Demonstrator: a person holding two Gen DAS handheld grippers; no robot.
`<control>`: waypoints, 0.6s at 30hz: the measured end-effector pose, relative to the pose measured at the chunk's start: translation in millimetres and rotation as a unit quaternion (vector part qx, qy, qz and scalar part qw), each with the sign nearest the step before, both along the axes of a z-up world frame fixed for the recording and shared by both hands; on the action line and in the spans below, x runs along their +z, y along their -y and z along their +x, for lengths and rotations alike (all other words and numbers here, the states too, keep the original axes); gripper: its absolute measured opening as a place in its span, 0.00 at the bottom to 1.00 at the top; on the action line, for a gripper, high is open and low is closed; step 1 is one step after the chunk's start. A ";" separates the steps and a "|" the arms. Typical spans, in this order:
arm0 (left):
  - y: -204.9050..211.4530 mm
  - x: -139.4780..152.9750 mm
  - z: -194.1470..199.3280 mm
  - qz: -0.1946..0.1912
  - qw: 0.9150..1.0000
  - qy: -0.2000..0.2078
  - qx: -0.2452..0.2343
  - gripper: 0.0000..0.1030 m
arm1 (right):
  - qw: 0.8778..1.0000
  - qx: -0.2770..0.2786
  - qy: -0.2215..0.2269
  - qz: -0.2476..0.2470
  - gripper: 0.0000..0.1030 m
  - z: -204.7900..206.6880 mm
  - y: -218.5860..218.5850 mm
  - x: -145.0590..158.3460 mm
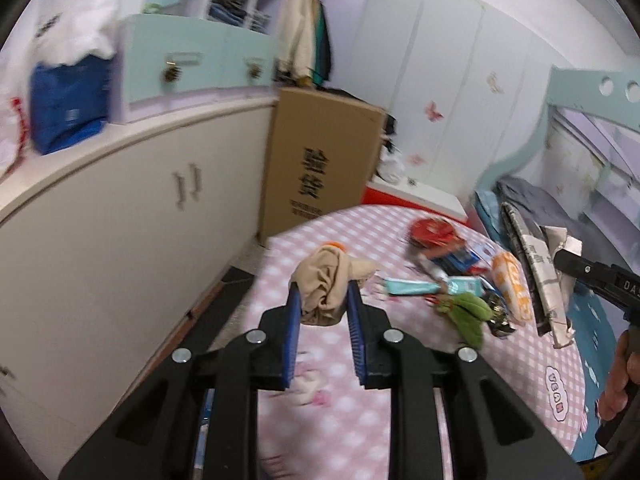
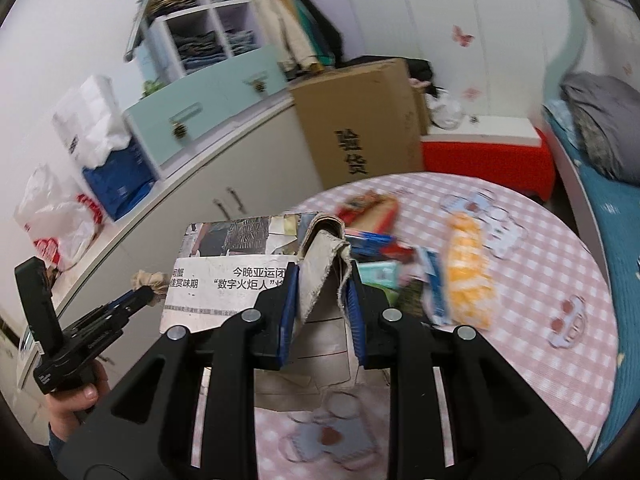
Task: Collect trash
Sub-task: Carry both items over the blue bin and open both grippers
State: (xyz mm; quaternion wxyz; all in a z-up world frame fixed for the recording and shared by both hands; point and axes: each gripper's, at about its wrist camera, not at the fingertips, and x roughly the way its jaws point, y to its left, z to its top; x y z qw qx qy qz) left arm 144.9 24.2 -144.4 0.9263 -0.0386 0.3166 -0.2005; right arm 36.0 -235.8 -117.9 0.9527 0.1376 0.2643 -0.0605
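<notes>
Probably bedroom: bed (image 2: 608,208), wardrobe (image 1: 452,80), clothes shelves (image 2: 216,36).

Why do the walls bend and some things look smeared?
Left wrist view: the fisheye lens curves the cabinet, and the blue bag is motion-blurred. Right wrist view: the newspaper print reads sharp, while the table's wrappers are streaked.

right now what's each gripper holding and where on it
The left gripper pinches a crumpled beige wad across its middle. The right gripper clamps a folded newspaper at its folded, frayed corner.
</notes>
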 end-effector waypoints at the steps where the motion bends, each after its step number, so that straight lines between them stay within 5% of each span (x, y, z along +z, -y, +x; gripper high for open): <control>1: -12.0 1.5 -1.8 -0.001 1.000 0.002 0.012 0.21 | 1.000 0.008 0.001 -0.002 0.23 4.9 -6.2 1.5; 11: -132.1 -15.9 -7.0 -0.015 0.992 -0.014 0.125 0.21 | 0.993 0.117 -0.024 -0.020 0.23 87.2 -121.9 -9.4; 18: -199.7 -64.2 3.0 -0.012 0.981 -0.067 0.181 0.21 | 0.980 0.171 -0.086 -0.044 0.23 154.3 -214.4 -48.3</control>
